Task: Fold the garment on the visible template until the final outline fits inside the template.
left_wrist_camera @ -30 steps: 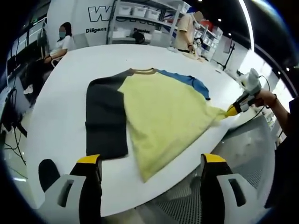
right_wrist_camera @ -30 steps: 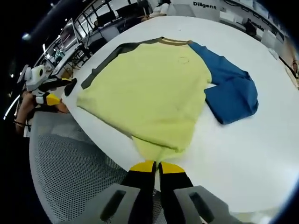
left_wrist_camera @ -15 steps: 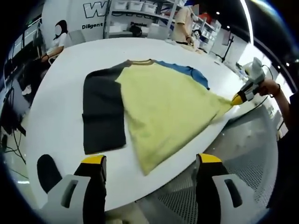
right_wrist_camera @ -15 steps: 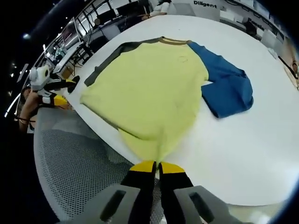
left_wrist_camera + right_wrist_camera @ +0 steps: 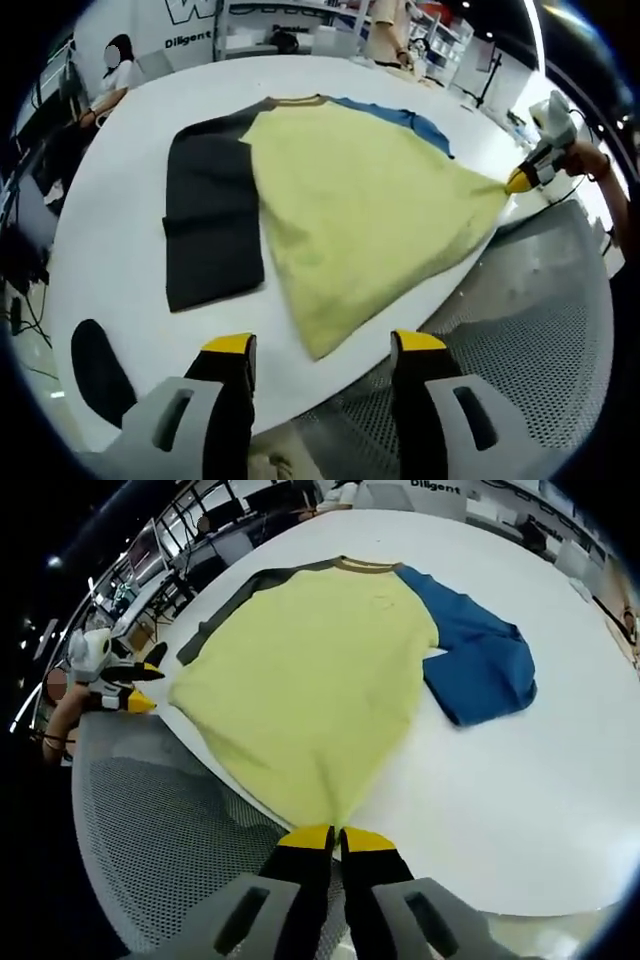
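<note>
Shirt (image 5: 350, 200) flat on table: yellow body, dark grey sleeve one side, blue sleeve other, tan collar; hem corner lifted.

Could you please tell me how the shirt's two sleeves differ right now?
The dark grey sleeve is charcoal; the blue sleeve is blue. In the left gripper view the grey one lies flat and straight, while in the right gripper view the blue one is rumpled and angled outward. Both join the yellow body and rest on the white table.

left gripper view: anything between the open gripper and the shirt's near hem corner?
Just bare white table between left gripper and shirt.
</note>
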Demonstrator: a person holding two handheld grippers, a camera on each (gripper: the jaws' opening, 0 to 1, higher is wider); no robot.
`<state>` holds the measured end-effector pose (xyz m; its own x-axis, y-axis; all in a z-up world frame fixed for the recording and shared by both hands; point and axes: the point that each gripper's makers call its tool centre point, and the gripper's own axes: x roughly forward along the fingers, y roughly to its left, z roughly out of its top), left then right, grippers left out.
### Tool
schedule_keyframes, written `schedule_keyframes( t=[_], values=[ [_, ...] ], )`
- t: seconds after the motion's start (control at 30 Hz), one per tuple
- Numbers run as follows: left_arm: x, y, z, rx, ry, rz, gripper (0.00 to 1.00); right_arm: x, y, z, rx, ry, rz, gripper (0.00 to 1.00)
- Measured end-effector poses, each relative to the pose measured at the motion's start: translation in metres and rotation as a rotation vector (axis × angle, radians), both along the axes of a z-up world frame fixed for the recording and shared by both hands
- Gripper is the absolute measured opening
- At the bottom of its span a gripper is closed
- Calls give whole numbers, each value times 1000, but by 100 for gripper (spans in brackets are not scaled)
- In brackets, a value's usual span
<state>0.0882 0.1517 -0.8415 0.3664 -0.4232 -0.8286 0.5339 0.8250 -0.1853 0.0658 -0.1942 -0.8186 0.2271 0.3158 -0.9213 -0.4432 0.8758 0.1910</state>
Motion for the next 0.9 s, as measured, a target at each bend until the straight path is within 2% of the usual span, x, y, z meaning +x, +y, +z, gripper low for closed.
schedule_keyframes(
  t=[0.1,0.27,0.37,0.47,0.57,0.7,0.83,0.9],
  values=[
    [-1,-2,-3,-6,23,0,40,-1,-7,-9,-48,12,14,0],
    [-1,-6,-6,-36,43,21,33,-1,-9,-21,-60,34,-2,0],
    [-3,-6,-11,-29,70,30,27,-3,-9,-25,-65,46,4,0],
    [-3,-6,-14,-16,80,30,23,-2,-10,-27,-68,52,10,0],
    [-4,-5,-17,-4,99,27,16,-2,-11,-28,-66,55,6,0],
    [-4,-7,-19,-18,118,24,9,-1,-11,-30,-71,56,12,0],
    [-9,-4,-25,8,160,10,0,-1,-11,-31,-69,54,15,0],
    [-10,-5,-25,13,161,3,0,0,-11,-31,-69,53,16,0]
  ],
)
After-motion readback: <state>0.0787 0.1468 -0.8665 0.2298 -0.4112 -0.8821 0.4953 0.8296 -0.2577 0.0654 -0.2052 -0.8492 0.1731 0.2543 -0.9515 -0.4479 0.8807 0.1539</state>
